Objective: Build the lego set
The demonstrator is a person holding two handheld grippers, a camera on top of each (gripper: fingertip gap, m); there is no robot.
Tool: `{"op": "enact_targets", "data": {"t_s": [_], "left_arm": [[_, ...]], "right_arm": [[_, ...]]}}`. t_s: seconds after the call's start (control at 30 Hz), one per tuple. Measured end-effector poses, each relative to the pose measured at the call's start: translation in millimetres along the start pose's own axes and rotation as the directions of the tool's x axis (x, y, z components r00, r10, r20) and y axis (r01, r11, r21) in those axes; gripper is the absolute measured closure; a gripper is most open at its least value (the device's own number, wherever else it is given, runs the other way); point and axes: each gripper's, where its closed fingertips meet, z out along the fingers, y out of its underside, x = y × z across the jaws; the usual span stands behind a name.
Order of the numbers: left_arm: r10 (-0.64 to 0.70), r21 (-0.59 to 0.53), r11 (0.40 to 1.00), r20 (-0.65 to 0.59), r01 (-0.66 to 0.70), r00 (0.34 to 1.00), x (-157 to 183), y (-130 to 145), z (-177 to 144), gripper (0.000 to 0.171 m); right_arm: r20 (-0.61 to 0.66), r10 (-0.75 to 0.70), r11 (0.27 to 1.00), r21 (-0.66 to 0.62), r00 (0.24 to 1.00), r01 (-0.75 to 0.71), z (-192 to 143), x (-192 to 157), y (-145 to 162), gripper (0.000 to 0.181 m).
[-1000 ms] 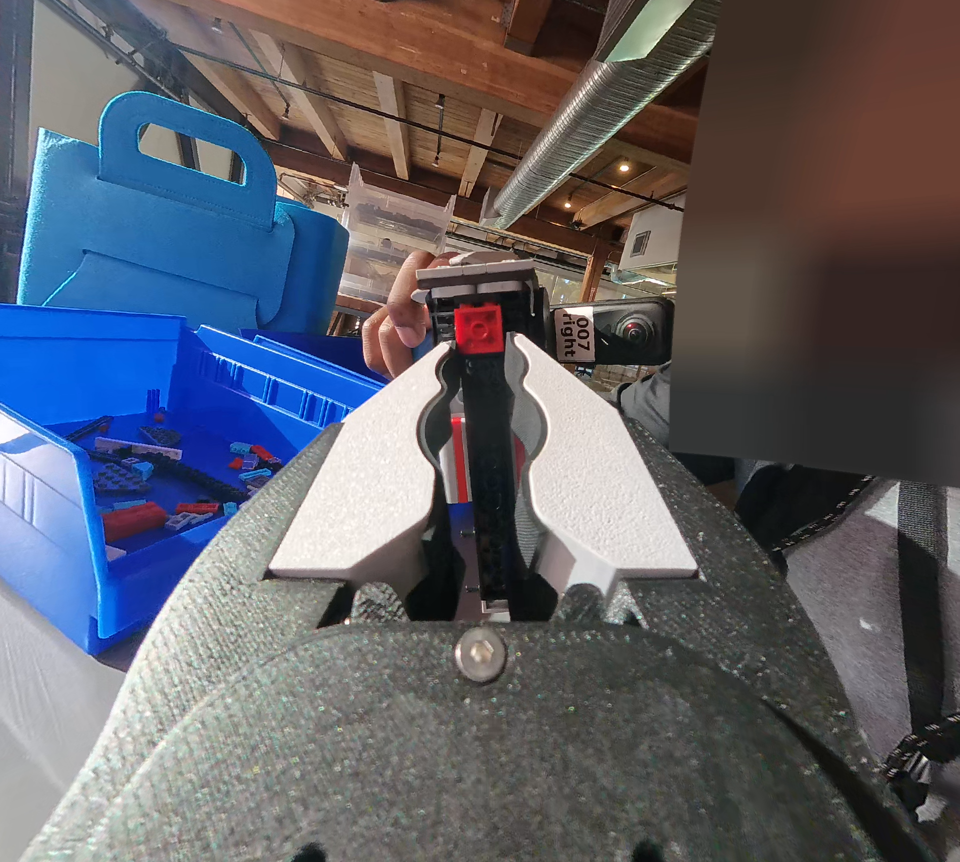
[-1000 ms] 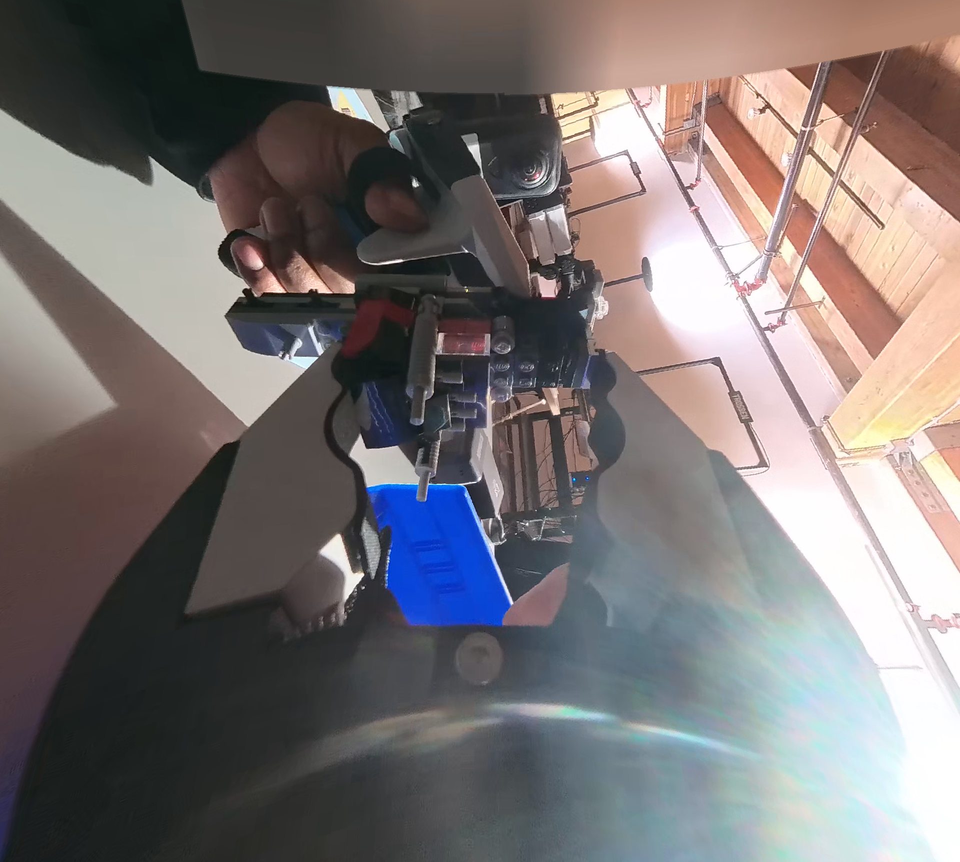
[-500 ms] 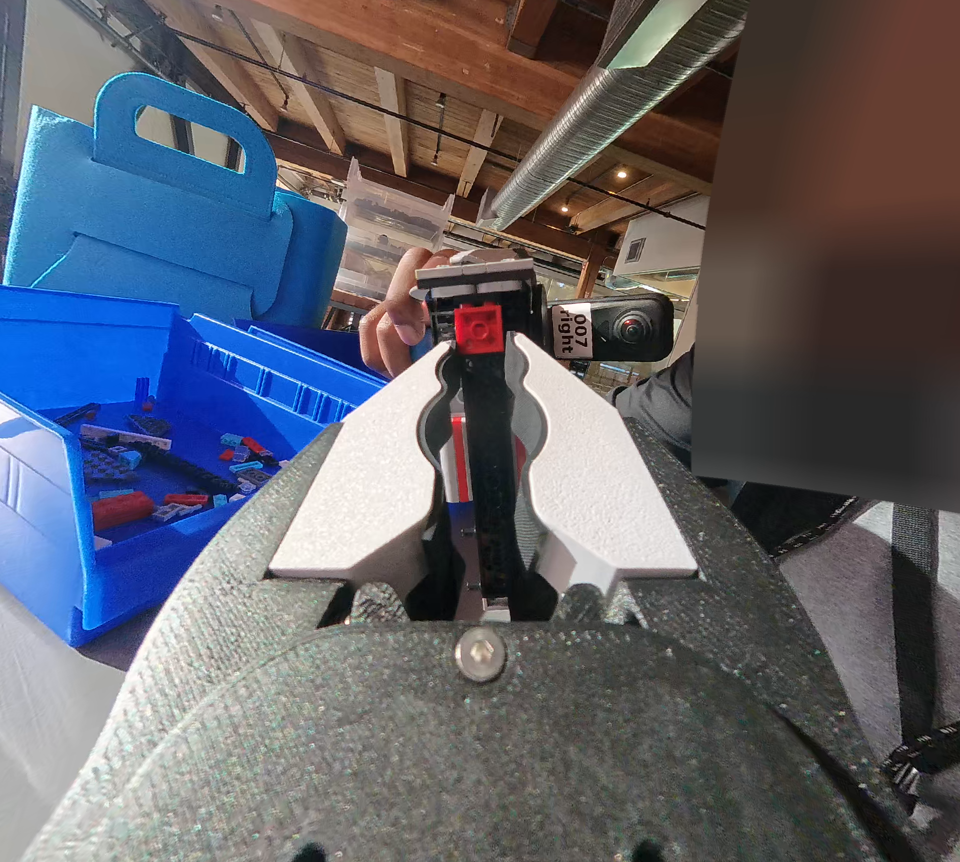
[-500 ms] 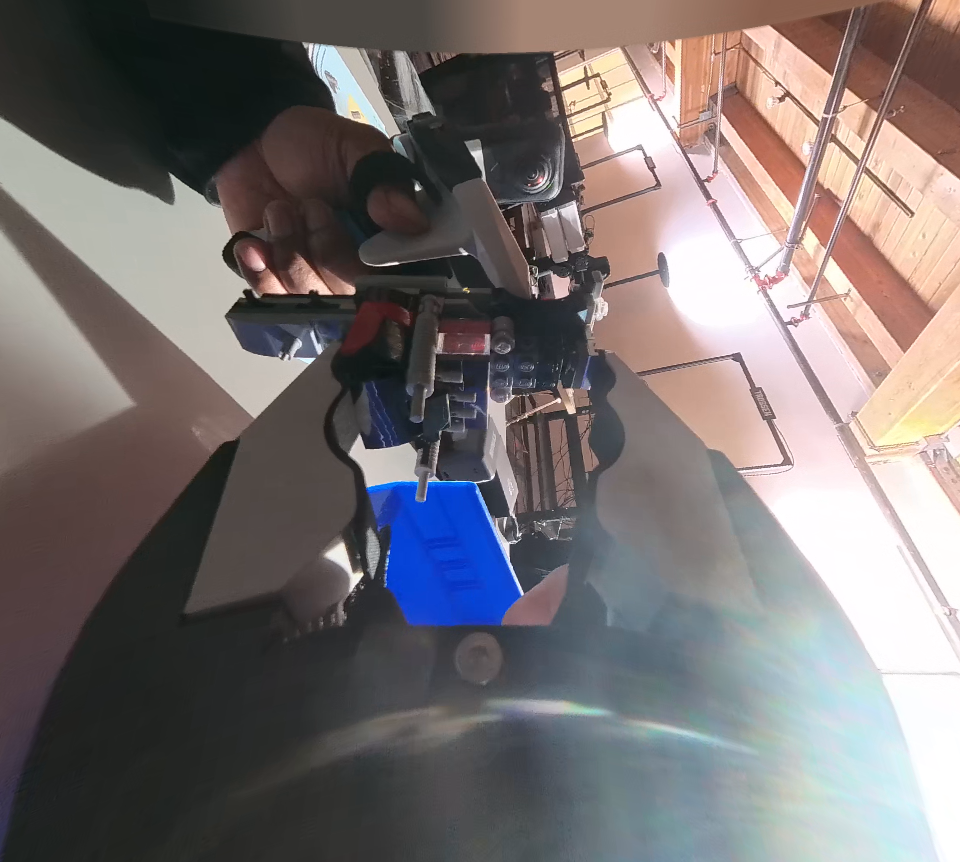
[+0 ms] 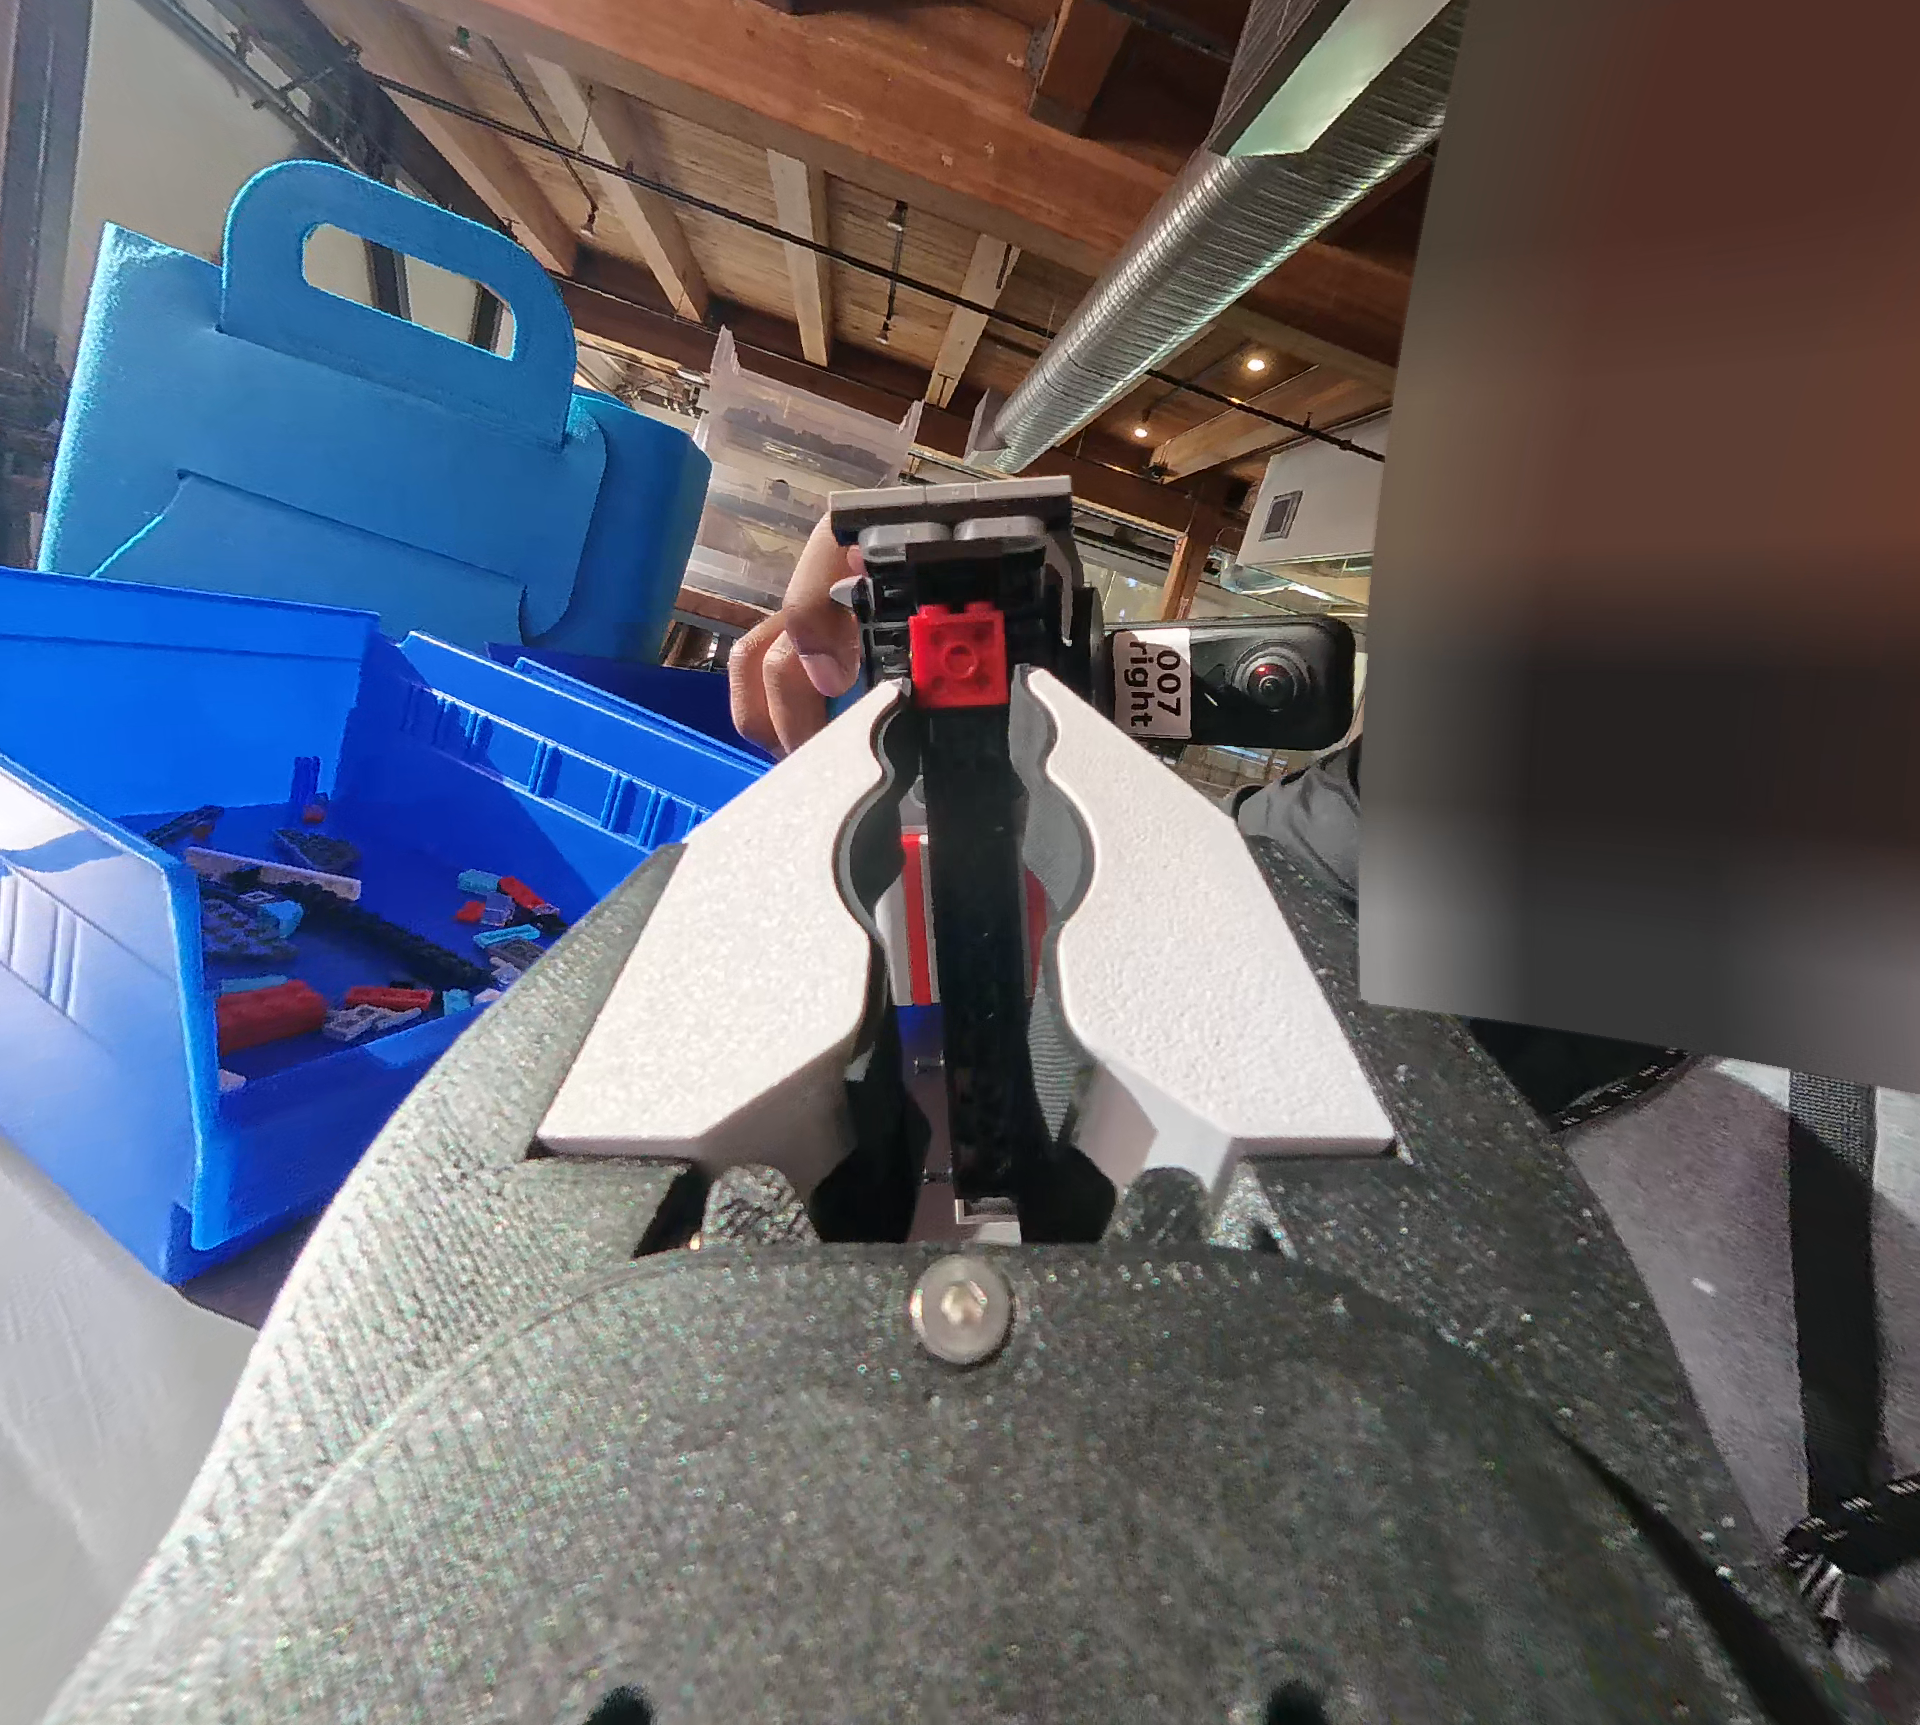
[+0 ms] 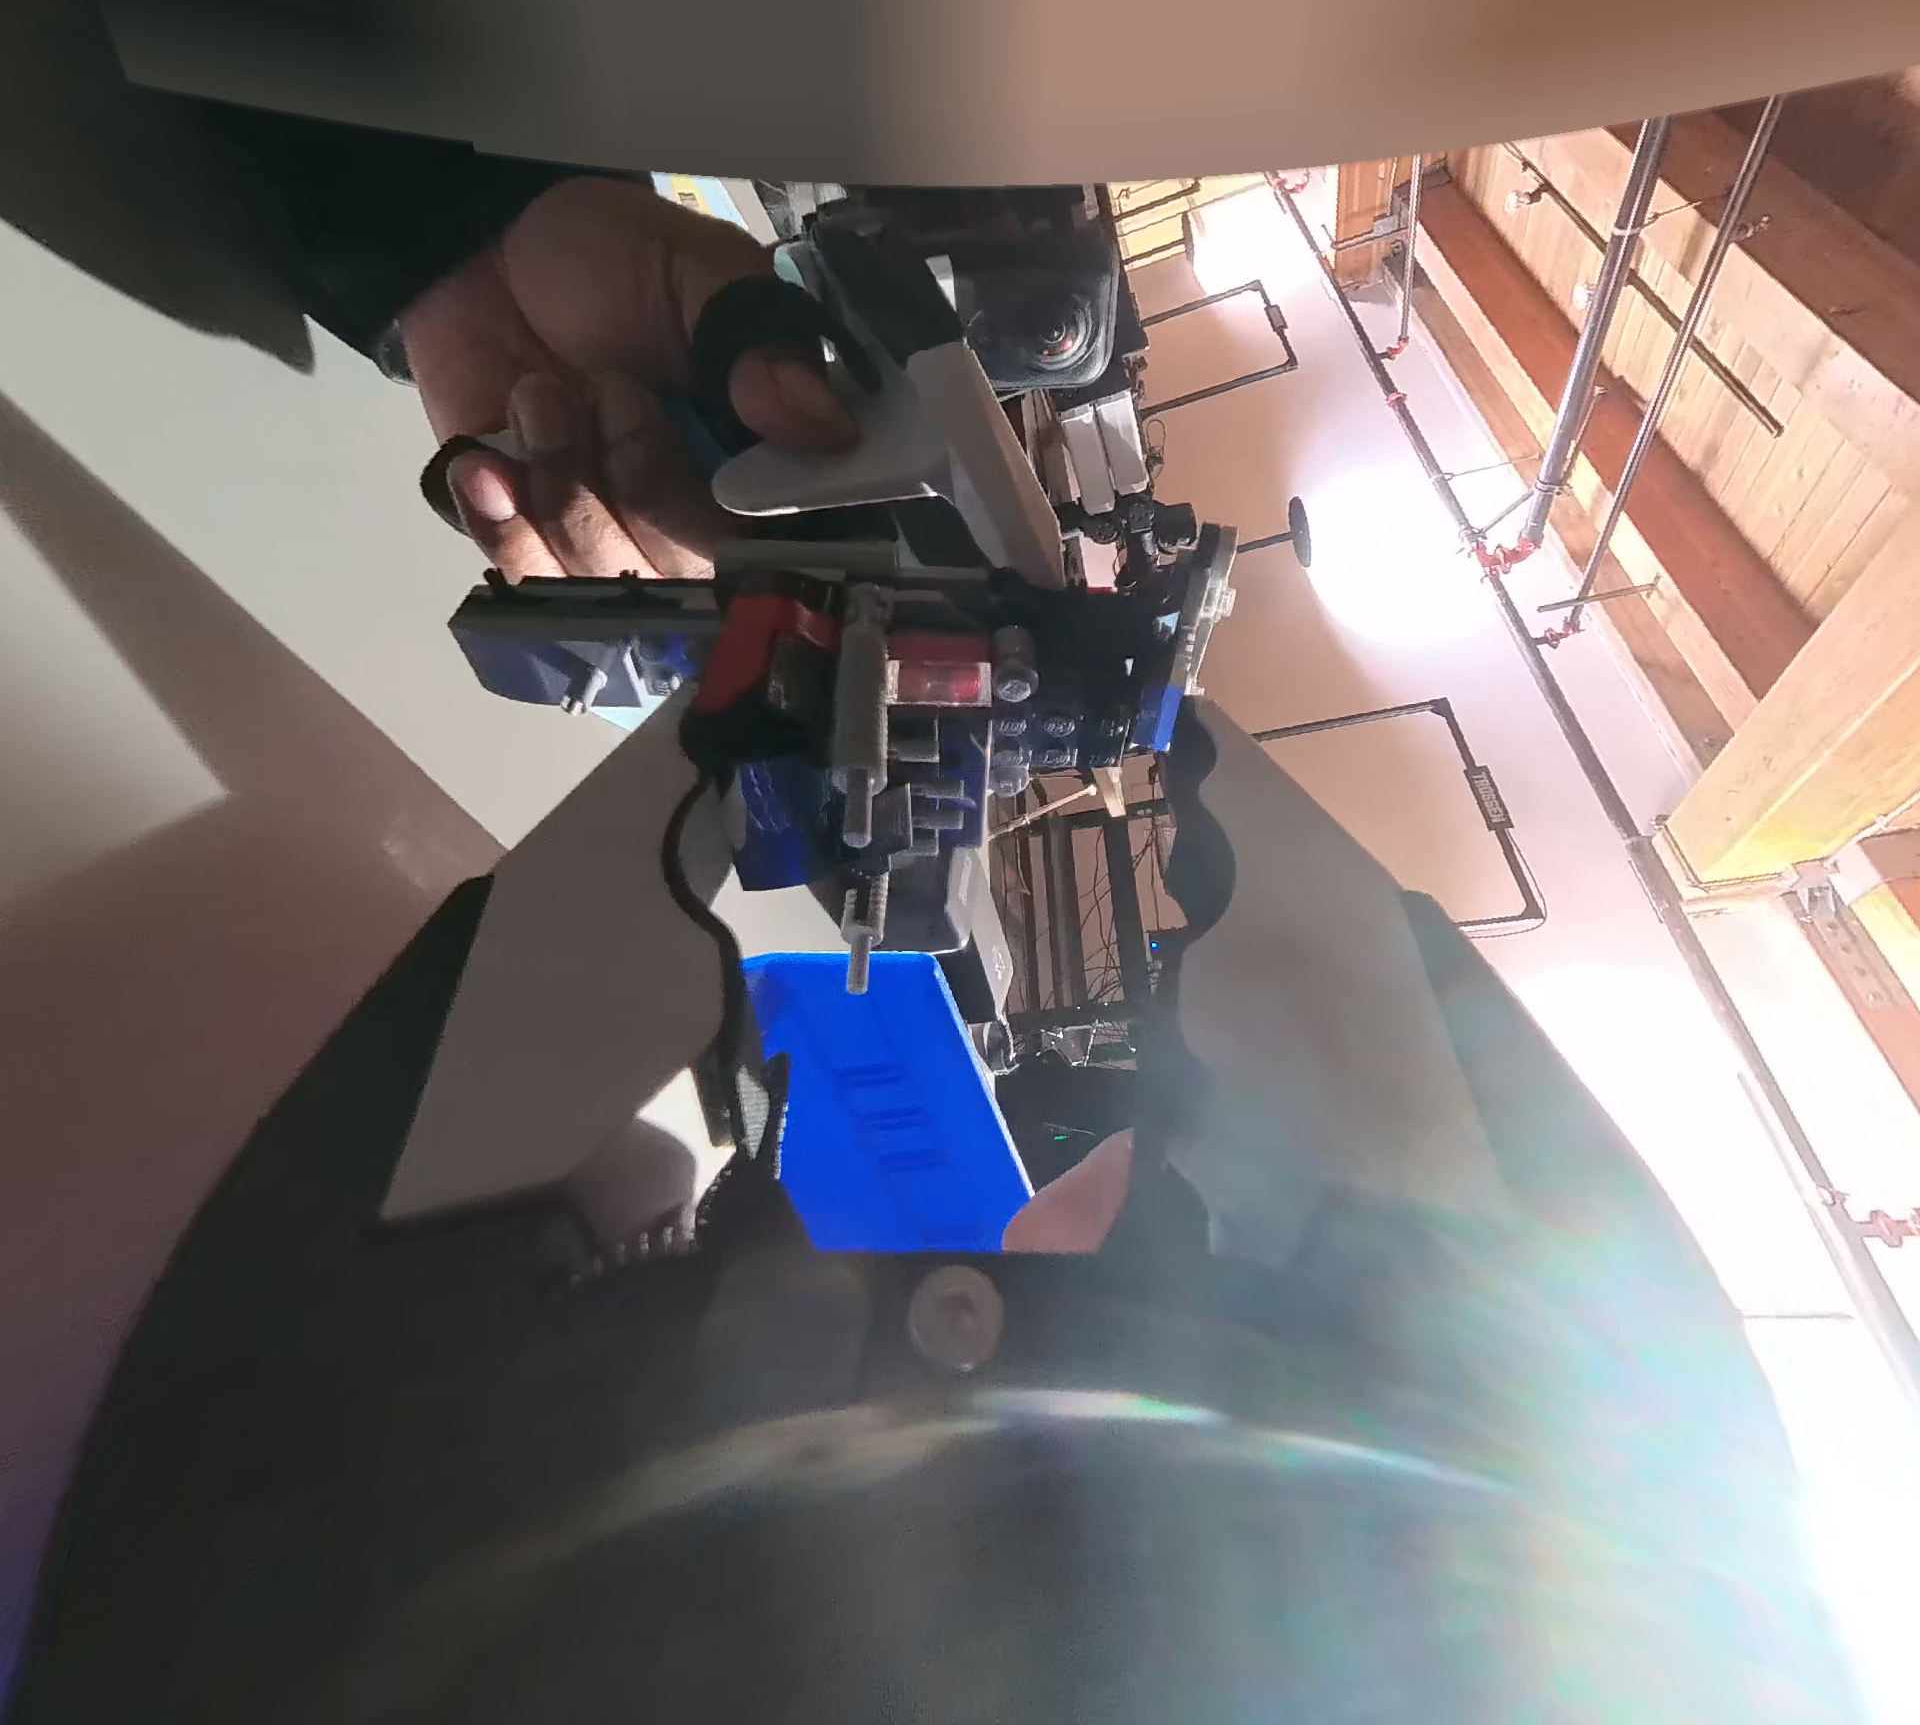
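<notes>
I hold the lego model (image 5: 961,844) clenched in my left gripper (image 5: 958,688) at frame centre, with my right gripper (image 6: 935,719) spread around it, blue parts bin (image 5: 343,802) at left.

A pale grey bench (image 5: 73,1343) shows in the lower left corner of the left wrist view. On it stands an open blue bin (image 5: 114,1083), tilted so its low front faces the camera. Loose bricks (image 5: 343,937) lie on the bin's floor: red, black, grey and light blue, with a long black strip among them. Behind the bin stands a lighter blue case (image 5: 343,470) with a handle cut-out; whether its base rests on the bench is hidden.
</notes>
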Motion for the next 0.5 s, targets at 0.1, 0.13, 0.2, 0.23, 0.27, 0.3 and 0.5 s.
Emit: {"op": "enact_targets", "data": {"t_s": [0.1,0.13,0.2,0.23,0.27,0.3,0.5], "left_arm": [[0.027,-0.01,1.0,0.013,-0.027,1.0,0.2,-0.2,0.4,0.155],[0.039,-0.013,0.999,0.019,-0.039,0.999,0.3,-0.6,0.5,0.155],[0.066,-0.023,0.998,0.032,-0.065,0.997,0.2,-1.4,0.8,0.155],[0.085,-0.032,0.996,0.041,-0.084,0.996,0.1,-1.5,1.0,0.155],[0.105,-0.041,0.994,0.051,-0.103,0.993,0.0,-1.7,1.3,0.155],[0.124,-0.052,0.991,0.06,-0.12,0.991,-0.2,-1.8,1.6,0.155],[0.208,-0.093,0.975,0.098,-0.2,0.973,-1.3,-3.6,1.7,0.155]], "right_arm": [[-0.002,-0.002,1.0,-0.003,1.0,0.002,-0.5,0.6,0.7,0.092],[-0.004,-0.003,1.0,-0.004,1.0,0.003,-0.5,0.9,0.9,0.093],[-0.01,-0.005,1.0,-0.005,1.0,0.005,-0.6,1.7,1.3,0.093],[-0.012,-0.008,1.0,-0.006,1.0,0.008,-0.6,1.8,1.7,0.093],[-0.014,-0.013,1.0,-0.007,1.0,0.013,-0.8,1.9,2.3,0.093],[-0.016,-0.019,1.0,-0.01,1.0,0.018,-1.0,2.2,3.2,0.093],[-0.026,-0.024,1.0,-0.02,0.999,0.024,-1.8,3.5,7.9,0.092]]}}
